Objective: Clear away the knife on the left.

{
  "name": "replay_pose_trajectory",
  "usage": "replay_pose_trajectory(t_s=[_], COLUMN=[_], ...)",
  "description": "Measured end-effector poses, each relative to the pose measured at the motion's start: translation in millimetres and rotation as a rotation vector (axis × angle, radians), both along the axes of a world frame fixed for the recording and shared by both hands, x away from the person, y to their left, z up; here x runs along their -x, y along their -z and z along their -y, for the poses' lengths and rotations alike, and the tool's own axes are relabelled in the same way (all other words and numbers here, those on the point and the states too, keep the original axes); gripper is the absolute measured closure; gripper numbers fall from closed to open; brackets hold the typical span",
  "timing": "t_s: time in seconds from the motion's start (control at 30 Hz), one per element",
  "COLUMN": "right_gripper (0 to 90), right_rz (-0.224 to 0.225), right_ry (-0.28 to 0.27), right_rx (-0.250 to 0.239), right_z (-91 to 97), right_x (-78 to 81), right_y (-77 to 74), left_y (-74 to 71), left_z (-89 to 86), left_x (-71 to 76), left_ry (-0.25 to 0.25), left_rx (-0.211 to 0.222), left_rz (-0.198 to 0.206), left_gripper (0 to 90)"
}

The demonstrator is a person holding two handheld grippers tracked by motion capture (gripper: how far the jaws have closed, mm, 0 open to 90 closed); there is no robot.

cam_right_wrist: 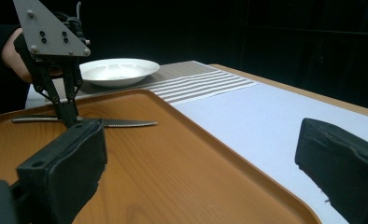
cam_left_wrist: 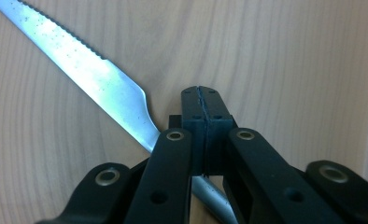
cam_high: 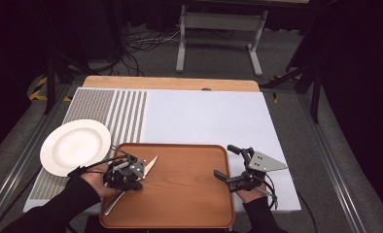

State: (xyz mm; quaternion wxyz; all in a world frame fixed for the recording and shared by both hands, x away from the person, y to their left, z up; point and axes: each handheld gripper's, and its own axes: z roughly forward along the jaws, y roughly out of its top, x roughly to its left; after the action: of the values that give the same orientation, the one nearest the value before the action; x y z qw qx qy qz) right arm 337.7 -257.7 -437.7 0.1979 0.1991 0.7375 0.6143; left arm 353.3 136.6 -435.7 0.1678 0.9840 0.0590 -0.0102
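The knife lies flat at the left of the tray, tip pointing far-right. The left gripper stands on it with jaws pressed together, beside the knife's neck where blade meets handle. The right gripper rests at the tray's right edge, jaws wide apart and empty; a plate sits left of the tray.

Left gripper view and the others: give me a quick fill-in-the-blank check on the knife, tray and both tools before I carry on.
1. The knife lies on the wooden ____.
2. The left tool has its jaws ____ over the knife.
3. The white plate sits on the mat, off the tray's ____ side in the high view.
4. The right tool has its jaws ____ with nothing between them.

Missing words: tray; shut; left; open
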Motion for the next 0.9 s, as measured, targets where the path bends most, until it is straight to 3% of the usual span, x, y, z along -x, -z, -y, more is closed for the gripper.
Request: replay_pose_trajectory(t_s=[0.9], right_gripper=[2.7], right_rz=[-0.004], right_ry=[0.006], right_rx=[0.005], right_z=[-0.6], right_x=[-0.7], right_y=[0.8], left_y=[1.5], left_z=[-25.4], left_x=[-4.4], left_ry=[-0.100], left_rx=[0.010], left_rz=[-0.002], left_gripper=[90.0])
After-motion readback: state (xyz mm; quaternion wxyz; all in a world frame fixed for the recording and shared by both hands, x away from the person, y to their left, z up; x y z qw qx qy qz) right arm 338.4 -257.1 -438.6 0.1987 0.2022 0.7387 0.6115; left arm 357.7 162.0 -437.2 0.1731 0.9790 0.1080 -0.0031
